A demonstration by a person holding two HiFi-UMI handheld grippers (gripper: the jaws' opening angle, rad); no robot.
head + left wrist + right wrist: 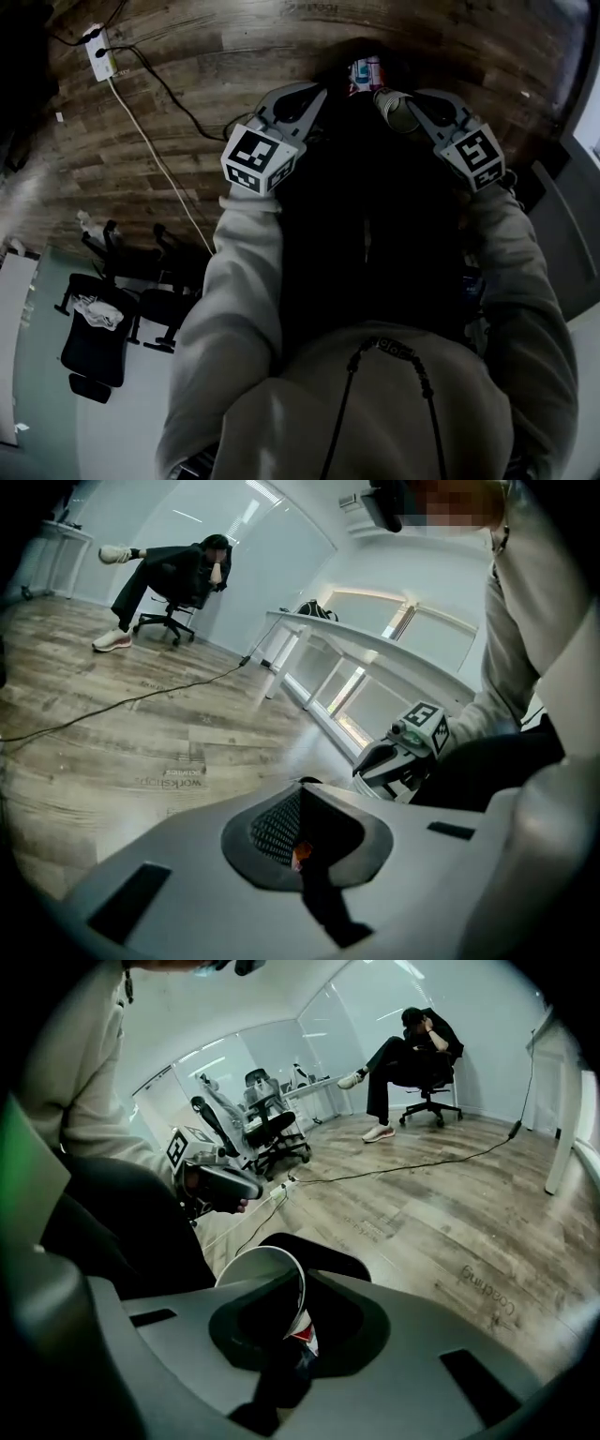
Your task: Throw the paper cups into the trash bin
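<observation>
In the head view both grippers hang low over the wooden floor (187,84), in front of the person's dark lap. My right gripper (298,1288) is shut on the wall of a white paper cup (262,1265), whose open mouth faces left and whose red and blue print sits at the pads. From above, this cup (396,109) is at the right gripper's (401,101) tips. A second printed cup (366,73) lies at the left gripper's (326,89) tips. My left gripper (302,799) has its jaws together, with only a red sliver between the pads. No trash bin is clearly in view.
A power strip (98,52) and its cable (159,159) lie on the floor to the left. Black office chairs (103,328) stand further left. A person sits on a chair (412,1049) across the room. A long white desk (375,649) runs along the windows. A dark shape (319,1246) lies just beyond the cup.
</observation>
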